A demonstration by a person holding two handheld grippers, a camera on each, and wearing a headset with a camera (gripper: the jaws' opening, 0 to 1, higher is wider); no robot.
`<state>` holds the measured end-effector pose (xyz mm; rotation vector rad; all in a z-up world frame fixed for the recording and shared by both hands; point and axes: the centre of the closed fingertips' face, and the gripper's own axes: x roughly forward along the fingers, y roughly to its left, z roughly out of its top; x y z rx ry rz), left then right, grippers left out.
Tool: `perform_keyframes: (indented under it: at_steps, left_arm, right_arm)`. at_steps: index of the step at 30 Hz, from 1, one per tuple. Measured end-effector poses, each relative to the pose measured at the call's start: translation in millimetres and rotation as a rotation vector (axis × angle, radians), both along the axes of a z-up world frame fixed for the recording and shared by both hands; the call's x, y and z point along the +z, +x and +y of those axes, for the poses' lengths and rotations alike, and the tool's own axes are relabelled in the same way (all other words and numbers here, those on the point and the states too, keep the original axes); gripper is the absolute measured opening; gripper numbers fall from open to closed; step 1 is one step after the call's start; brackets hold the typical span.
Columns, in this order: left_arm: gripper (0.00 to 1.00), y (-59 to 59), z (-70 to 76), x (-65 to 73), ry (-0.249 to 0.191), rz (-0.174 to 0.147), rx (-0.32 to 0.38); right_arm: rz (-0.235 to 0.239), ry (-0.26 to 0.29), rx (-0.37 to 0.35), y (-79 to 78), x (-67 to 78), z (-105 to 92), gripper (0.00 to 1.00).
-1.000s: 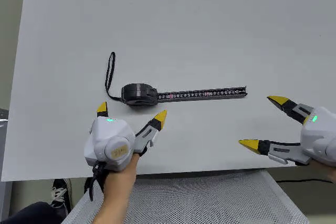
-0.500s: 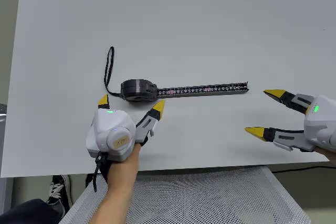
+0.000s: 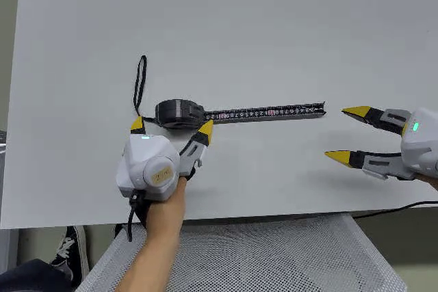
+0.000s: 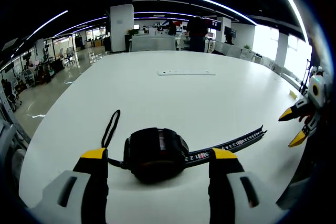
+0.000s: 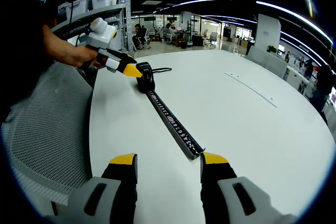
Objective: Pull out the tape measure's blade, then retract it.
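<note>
Tape measure (image 3: 179,113): position and gripper states are requested.

Reply: It is found on the white table (image 3: 274,32). Its case (image 4: 156,153) is located just ahead of the left gripper (image 3: 172,126), between the lines of the jaws. Those jaws are held apart and nothing is clamped. The blade (image 3: 267,112) is laid out flat toward the right gripper (image 3: 347,135). That gripper's jaws are likewise spread, and the blade's end is just ahead of them, ungripped.

Query: Which faults are to be expected?

Reply: If the blade is retracted while the case is unclamped, the case may be jerked across the table. The thin, flat end may be missed by the right jaws. The strap (image 3: 139,83), beyond the case, may be snagged if the left jaws are advanced too far.
</note>
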<state>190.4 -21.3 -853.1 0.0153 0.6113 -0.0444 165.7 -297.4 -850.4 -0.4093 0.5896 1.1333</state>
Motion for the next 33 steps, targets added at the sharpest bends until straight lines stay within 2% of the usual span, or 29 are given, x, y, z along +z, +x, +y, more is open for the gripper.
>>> perform_keyframes:
  at_steps: [14,22,33]
  left_arm:
    - [0.73,4.8,5.9,-5.6,-0.003,-0.004,0.042]
    - [0.71,6.9,6.2,-9.8,-0.006,-0.004,0.055]
    - [0.69,14.5,4.7,-12.8,-0.004,0.0,0.062]
  right_arm:
    - [-0.016,-0.016,0.082,14.6,-12.6,3.0,0.41]
    - [-0.028,-0.049,0.145,22.7,-23.8,5.3,0.36]
    - [-0.033,-0.08,0.187,39.1,-38.5,2.0,0.31]
